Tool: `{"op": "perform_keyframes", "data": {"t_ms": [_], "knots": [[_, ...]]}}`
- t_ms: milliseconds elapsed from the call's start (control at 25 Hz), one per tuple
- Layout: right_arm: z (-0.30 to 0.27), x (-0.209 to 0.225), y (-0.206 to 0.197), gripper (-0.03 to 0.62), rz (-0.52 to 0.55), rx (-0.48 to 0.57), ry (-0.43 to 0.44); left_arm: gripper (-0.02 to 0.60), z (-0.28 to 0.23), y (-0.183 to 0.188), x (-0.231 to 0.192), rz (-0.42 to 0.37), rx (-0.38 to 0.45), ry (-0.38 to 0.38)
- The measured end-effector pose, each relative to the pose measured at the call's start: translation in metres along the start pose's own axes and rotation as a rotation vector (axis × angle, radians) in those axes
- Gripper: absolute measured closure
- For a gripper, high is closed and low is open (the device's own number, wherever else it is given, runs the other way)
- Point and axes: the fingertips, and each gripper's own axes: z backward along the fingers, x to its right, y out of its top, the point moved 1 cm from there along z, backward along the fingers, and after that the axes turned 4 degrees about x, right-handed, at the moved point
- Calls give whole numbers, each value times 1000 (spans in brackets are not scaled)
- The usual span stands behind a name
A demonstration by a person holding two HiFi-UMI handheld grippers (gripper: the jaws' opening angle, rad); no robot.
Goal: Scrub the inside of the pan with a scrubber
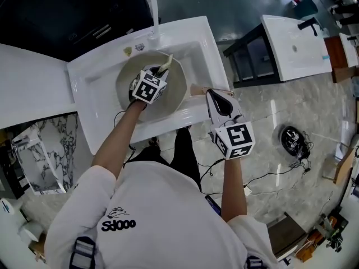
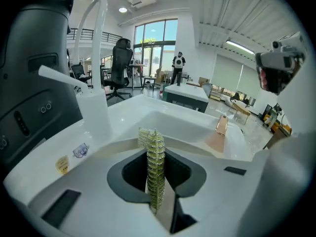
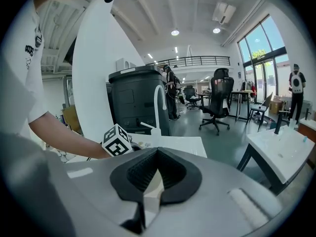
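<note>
A round beige pan (image 1: 175, 91) lies in the white sink (image 1: 98, 80), in the head view. My left gripper (image 1: 161, 72) is down inside the pan, shut on a yellow-green scrubber (image 1: 167, 65). The left gripper view shows the scrubber (image 2: 155, 154) pinched upright between that gripper's (image 2: 157, 181) jaws, with the pan's copper-coloured handle (image 2: 221, 124) beyond it on the right. My right gripper (image 1: 212, 94) is at the sink's front right edge, shut on the pan handle (image 1: 197, 90). In the right gripper view a pale sliver of the handle (image 3: 154, 181) shows between the closed pads.
A tall white faucet (image 1: 150, 4) stands at the back of the sink. A second white basin on a dark stand (image 1: 297, 43) is off to the right. Cables and a black device (image 1: 293, 142) lie on the marble floor. A marble-patterned stand (image 1: 45, 150) is at the left.
</note>
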Motion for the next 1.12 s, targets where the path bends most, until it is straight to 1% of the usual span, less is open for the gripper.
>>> {"op": "perform_keyframes", "data": {"t_ms": [80, 160, 280, 560, 760, 840, 960, 1120], "knots": [[0, 3, -3, 585, 1, -11, -2, 517, -9, -5, -1, 4, -13, 13], [1, 6, -5, 585, 2, -19, -5, 517, -17, -7, 1, 2, -16, 2], [3, 10, -7, 585, -10, -24, -13, 517, -26, -9, 9, 13, -21, -39], [8, 23, -16, 585, -22, -49, -19, 515, -47, -6, 17, 5, -59, -116], [8, 34, -18, 585, -37, -58, -24, 515, -52, -7, 35, 3, -57, -193], [6, 37, -18, 585, -40, -61, -11, 515, -50, -9, 42, 17, -64, -245], [-4, 39, -18, 585, -36, -66, 16, 515, -45, -14, 55, 34, -87, -350], [-19, 40, -13, 585, -10, -68, 61, 515, -37, -21, 72, 93, -117, -472]]}}
